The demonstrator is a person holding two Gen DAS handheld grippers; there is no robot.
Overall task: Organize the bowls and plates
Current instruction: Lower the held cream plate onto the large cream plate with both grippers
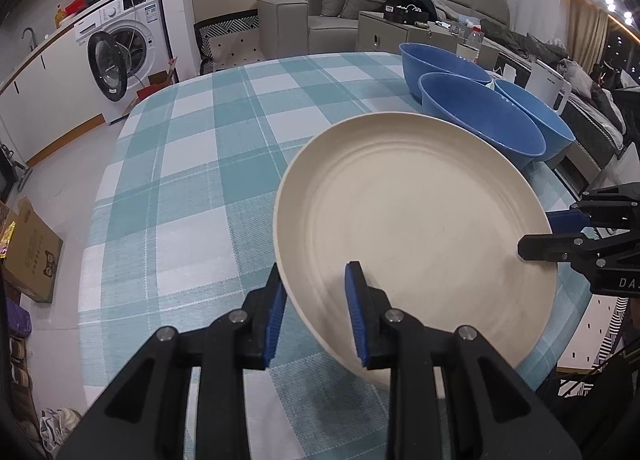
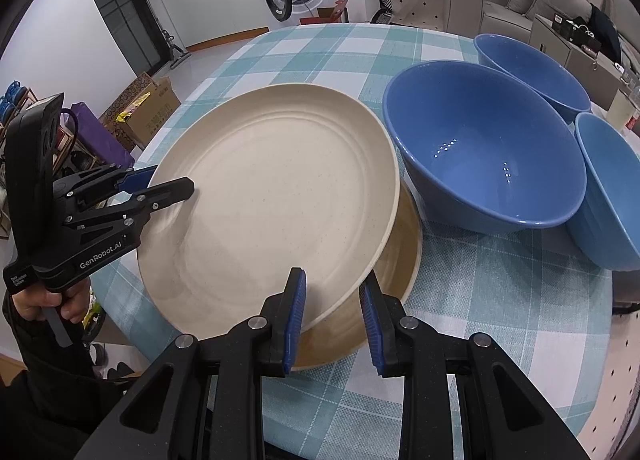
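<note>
Both hand-held grippers (image 1: 316, 308) (image 2: 332, 316) pinch opposite plate (image 2: 272, 199) rims, bowls (image 2: 488, 147) just beside.

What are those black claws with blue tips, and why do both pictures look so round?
They are hand-held grippers squeezed by a person, not a robot. Each carries a wide-eyed camera looking along its fingers. One picture comes from the left gripper, the other from the right gripper. Both are pinched shut on the rim of one cream plate, holding it just above a brown plate. Three blue bowls sit beside them on a checked tablecloth.
</note>
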